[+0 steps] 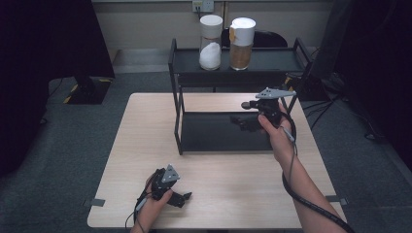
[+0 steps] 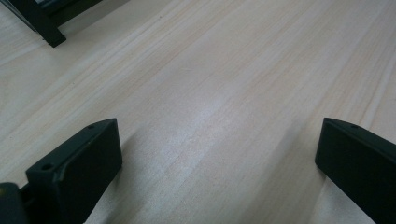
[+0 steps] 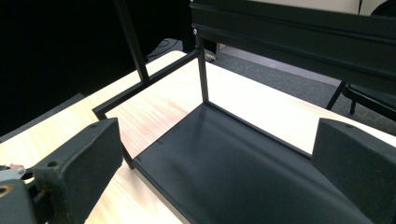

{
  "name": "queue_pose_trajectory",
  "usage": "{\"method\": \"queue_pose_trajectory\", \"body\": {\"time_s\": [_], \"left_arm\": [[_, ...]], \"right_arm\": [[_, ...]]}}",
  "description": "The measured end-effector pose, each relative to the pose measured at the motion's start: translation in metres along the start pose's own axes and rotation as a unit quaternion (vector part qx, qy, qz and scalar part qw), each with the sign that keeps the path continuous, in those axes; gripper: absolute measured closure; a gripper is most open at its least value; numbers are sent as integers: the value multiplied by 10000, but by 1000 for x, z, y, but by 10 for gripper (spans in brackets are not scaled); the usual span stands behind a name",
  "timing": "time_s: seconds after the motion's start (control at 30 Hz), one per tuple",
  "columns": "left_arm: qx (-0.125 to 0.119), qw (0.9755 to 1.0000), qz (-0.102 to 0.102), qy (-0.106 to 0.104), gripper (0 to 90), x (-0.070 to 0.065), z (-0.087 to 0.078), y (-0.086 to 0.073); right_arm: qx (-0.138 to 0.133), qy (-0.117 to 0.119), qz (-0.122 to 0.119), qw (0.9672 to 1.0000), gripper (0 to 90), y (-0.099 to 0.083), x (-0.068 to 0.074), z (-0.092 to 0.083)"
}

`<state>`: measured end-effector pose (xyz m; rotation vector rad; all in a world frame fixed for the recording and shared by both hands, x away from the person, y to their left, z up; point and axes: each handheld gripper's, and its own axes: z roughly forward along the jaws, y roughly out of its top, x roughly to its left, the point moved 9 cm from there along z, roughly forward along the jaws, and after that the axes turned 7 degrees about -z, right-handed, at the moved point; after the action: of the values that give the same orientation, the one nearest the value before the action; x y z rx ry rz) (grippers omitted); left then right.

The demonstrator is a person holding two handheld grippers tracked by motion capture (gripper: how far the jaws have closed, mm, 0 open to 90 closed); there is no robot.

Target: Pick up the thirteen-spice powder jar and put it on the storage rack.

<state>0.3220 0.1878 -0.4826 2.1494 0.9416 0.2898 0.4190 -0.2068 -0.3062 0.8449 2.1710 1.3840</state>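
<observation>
Nearest us, the wooden table [image 1: 145,145] carries a black two-tier rack [image 1: 177,104]; our right gripper [image 1: 250,105] hangs over its lower shelf [image 3: 224,163], jaws wide apart and empty; our left gripper [image 1: 182,198] rests on the wood, jaws likewise spread. On the top shelf stand two white-capped jars [image 1: 210,42], likely glass, smooth and breakable; we'd grasp mid-body.

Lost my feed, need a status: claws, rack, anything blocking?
Left claw open, low over table. Right claw open, empty, at rack lower shelf. Two jars on top shelf. Nothing blocking.
</observation>
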Motion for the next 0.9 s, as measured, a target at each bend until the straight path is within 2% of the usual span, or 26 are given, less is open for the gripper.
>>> {"method": "queue_pose_trajectory", "body": {"time_s": [0.37, 0.9], "left_arm": [[3, 10000, 3, 0, 0, 0, 0, 0], [1, 10000, 3, 0, 0, 0, 0, 0]], "right_arm": [[4, 86, 164, 9998, 9, -29, 4, 7], [157, 152, 92, 9997, 9, -59, 13, 11]]}}
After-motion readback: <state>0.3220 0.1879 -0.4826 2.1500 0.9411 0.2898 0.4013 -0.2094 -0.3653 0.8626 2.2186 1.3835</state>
